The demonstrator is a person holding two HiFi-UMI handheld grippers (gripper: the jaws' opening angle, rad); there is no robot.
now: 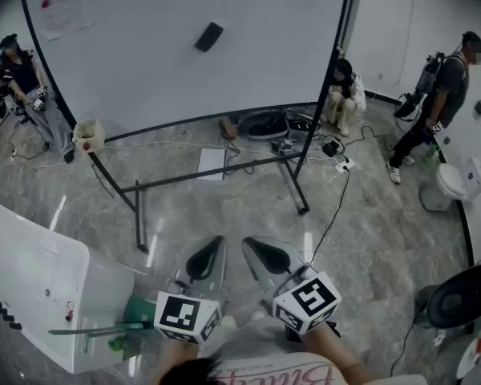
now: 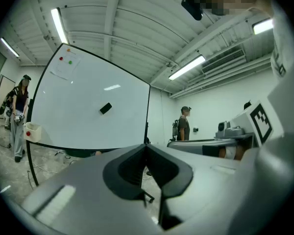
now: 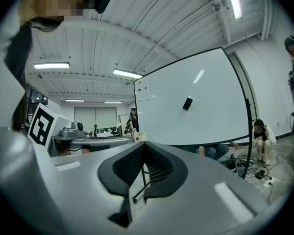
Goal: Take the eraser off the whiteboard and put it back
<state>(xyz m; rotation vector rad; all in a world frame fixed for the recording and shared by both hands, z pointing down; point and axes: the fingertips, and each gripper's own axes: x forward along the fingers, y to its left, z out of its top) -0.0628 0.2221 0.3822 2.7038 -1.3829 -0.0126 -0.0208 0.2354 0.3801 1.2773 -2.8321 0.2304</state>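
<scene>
eraser (image 1: pixel 209 36) sits up on the whiteboard (image 1: pixel 144 62), far ahead. left tongs (image 1: pixel 216 243) and right tongs (image 1: pixel 248 245) are pressed together, empty, level, well apart from it. best bet: step in close, open one pair wide, square up to the eraser's long edges.

Black eraser (image 1: pixel 209 36) tilted on whiteboard (image 1: pixel 168 70)

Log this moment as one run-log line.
eraser: on whiteboard, untouched | left hand-held gripper: shut, empty | right hand-held gripper: shut, empty | both apart from whiteboard
</scene>
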